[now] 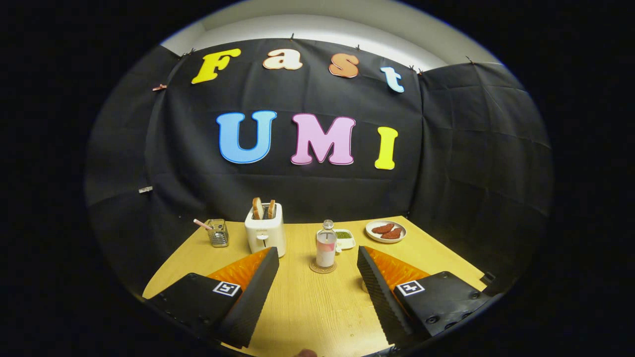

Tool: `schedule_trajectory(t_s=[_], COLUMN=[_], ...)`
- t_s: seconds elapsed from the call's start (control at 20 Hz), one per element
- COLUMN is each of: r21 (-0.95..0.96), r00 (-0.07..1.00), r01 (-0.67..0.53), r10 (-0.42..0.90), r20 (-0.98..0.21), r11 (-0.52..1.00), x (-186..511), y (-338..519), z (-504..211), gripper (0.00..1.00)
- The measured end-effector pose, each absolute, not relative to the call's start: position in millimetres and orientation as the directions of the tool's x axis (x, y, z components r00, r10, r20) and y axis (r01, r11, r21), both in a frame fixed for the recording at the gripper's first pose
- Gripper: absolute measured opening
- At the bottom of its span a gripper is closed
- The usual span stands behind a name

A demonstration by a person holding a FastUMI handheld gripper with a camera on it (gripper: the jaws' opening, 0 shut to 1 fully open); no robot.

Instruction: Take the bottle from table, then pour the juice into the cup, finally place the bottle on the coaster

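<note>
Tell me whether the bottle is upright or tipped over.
Upright. The bottle stands cap-up on the round coaster, beyond the open fingers of the gripper, which do not touch it.

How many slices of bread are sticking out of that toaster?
2. Both slices stand side by side in the slots of the white toaster, one left of the other, beyond the open claw.

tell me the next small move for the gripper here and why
Probably ease the gripper straight forward toward the bottle. Its fingers are open and empty, and the bottle stands upright on the coaster just beyond the tips, roughly centred in the gap, so a short advance should bring it between them.
</note>
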State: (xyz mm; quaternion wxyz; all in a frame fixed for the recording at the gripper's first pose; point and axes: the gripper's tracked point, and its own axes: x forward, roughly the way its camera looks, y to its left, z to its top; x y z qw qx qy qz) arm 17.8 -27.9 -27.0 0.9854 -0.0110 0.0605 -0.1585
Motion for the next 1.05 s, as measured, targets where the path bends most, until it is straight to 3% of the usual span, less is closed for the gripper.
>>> schedule_trajectory(t_s=[0.25, 1.05], r21=[-0.159, -0.078], r00=[0.963, 0.962], r01=[0.215, 0.269], r10=[-0.236, -0.271], r20=[-0.129, -0.021], r11=[0.964, 0.960], x=[-11, -4], y=[-41, -58], z=[-45, -9], gripper=[0.98, 0.98])
